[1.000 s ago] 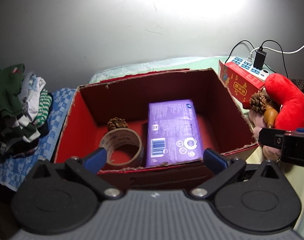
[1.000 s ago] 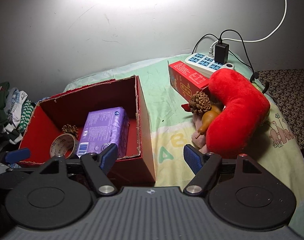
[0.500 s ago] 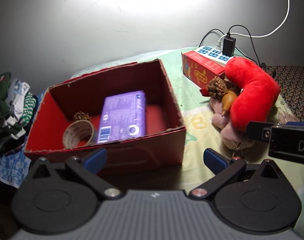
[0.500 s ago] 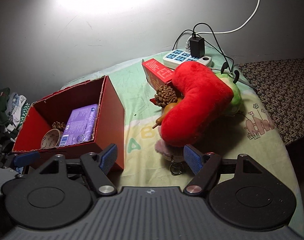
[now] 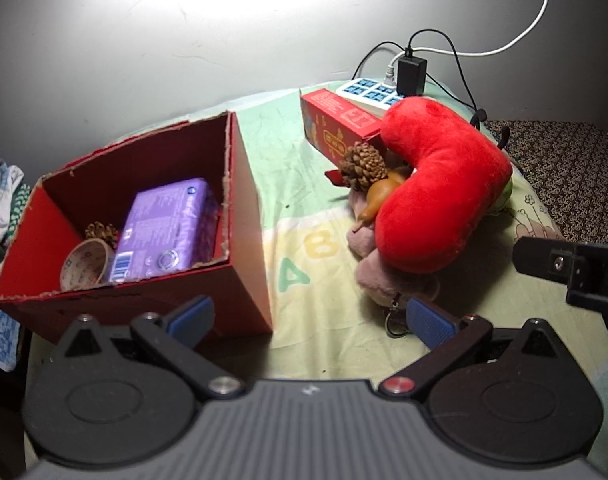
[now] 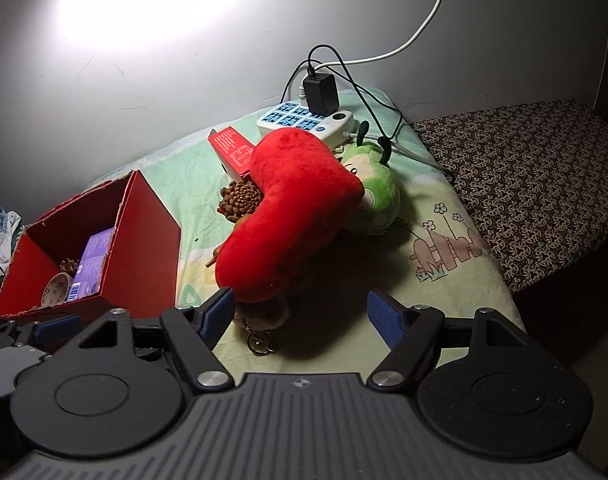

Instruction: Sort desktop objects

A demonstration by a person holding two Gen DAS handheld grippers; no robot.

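An open red cardboard box [image 5: 244,216] [image 6: 152,220] stands at the left. It holds a purple pack [image 5: 164,228], a tape roll [image 5: 84,266] and a small pine cone [image 5: 102,232]. To its right lies a pile: a red plush cushion [image 5: 436,192] [image 6: 288,208], a pine cone [image 5: 362,166] [image 6: 242,198], a brown gourd [image 5: 378,196], a red carton [image 5: 336,128], a pink plush with a key ring [image 5: 384,280] and a green plush [image 6: 374,192]. My left gripper [image 5: 308,316] is open and empty in front of the box corner. My right gripper [image 6: 302,312] is open and empty just before the cushion.
A white and blue power strip [image 6: 304,120] with a black charger and cables sits behind the pile by the wall. Folded clothes [image 5: 0,196] lie left of the box. A dark patterned surface [image 6: 524,184] lies to the right. The green printed cloth [image 5: 304,208] covers the table.
Both grippers have swung to the right, away from the box and toward the plush pile. The box has slid left in both views. Both stay open.
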